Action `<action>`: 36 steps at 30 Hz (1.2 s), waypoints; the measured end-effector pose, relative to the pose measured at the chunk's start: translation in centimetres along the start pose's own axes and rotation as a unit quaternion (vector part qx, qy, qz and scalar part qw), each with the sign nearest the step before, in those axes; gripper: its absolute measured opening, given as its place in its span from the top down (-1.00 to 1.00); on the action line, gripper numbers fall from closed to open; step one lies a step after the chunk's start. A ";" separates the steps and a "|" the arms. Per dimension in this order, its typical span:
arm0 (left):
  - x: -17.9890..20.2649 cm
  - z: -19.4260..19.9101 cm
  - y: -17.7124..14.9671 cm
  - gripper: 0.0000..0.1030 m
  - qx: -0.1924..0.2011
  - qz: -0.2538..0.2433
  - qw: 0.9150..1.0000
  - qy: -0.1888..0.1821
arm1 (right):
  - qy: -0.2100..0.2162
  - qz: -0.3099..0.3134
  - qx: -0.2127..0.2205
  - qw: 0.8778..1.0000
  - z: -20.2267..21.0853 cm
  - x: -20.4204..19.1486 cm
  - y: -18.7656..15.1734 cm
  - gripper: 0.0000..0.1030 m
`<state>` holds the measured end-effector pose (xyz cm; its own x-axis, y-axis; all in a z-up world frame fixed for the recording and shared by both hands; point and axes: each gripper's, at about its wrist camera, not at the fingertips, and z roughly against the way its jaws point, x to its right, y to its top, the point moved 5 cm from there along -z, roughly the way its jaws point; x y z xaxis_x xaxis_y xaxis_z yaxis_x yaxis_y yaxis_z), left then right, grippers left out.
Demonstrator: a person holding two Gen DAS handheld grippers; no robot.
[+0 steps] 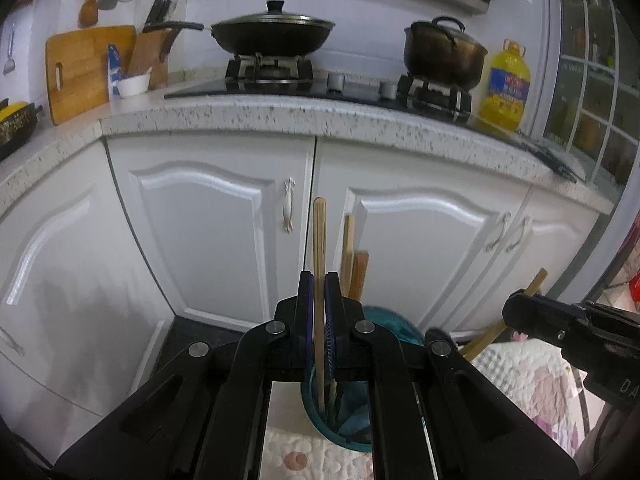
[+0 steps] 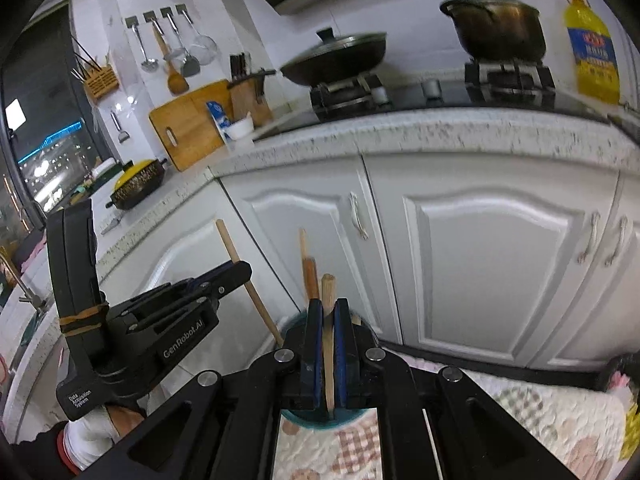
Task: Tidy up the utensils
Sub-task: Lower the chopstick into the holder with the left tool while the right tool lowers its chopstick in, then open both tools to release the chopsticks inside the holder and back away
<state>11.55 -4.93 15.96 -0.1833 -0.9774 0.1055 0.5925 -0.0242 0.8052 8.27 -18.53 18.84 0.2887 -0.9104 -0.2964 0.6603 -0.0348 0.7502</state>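
My left gripper (image 1: pixel 319 280) is shut on a thin wooden stick (image 1: pixel 319 232) that stands upright, its lower end down inside a teal cup (image 1: pixel 382 322). Two more wooden handles (image 1: pixel 352 256) rise from the cup just behind. My right gripper (image 2: pixel 328 304) is shut on another wooden stick (image 2: pixel 328 286), also held upright over the teal cup (image 2: pixel 310 420). In the right wrist view the left gripper (image 2: pixel 240 271) shows at the left with its slanted stick (image 2: pixel 232 248). In the left wrist view the right gripper (image 1: pixel 516 306) shows at the right edge.
The cup stands on a quilted floral cloth (image 1: pixel 524 376). White cabinet doors (image 1: pixel 224 232) and a speckled counter edge (image 1: pixel 280 120) are close ahead. On the counter are a wok (image 1: pixel 272 34), a pot (image 1: pixel 444 52), an oil bottle (image 1: pixel 506 88) and a cutting board (image 1: pixel 86 68).
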 end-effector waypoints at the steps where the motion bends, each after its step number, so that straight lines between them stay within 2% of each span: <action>1: 0.2 -0.1 -0.3 0.92 -0.003 -0.001 1.000 -0.001 | -0.001 0.000 -0.002 1.000 0.0 0.1 -0.3 0.90; 10: 1.0 -0.3 -1.6 0.92 -0.019 -0.003 1.000 0.002 | -0.010 -0.014 -0.027 0.999 -0.3 1.4 -2.4 0.86; 12: 1.0 -0.2 -1.7 0.92 -0.023 0.004 1.000 0.002 | -0.010 -0.018 -0.031 0.999 -0.1 1.6 -2.6 0.55; 13: 1.0 -0.1 -1.7 0.91 -0.024 0.006 1.000 0.003 | -0.009 -0.018 -0.031 0.999 0.1 1.6 -2.7 0.33; 18: 1.1 0.3 -2.2 0.87 -0.030 0.009 1.000 0.003 | -0.001 -0.015 -0.032 0.999 1.1 1.4 -3.4 0.33; 21: 0.9 0.7 -2.3 0.67 -0.031 0.015 0.999 0.001 | 0.007 -0.018 -0.030 0.999 1.8 1.3 -3.7 0.33; 23: 0.8 1.2 -2.4 0.42 -0.029 0.019 0.999 -0.002 | 0.012 -0.015 -0.027 0.999 2.3 0.9 -3.8 0.33; 31: 0.9 3.4 -3.0 0.39 -0.021 0.020 1.000 0.002 | 0.017 -0.014 -0.022 1.000 4.0 0.2 -4.6 0.33; 36: 1.5 5.0 -3.8 0.30 -0.015 0.019 1.000 0.003 | 0.002 -0.001 -0.022 1.000 4.8 -0.3 -5.6 0.32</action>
<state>5.07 -5.28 15.95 -0.1546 -0.9791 0.1325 0.6225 0.0076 0.7826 1.11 -20.03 17.58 0.2894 -0.9090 -0.2999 0.6905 -0.0187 0.7230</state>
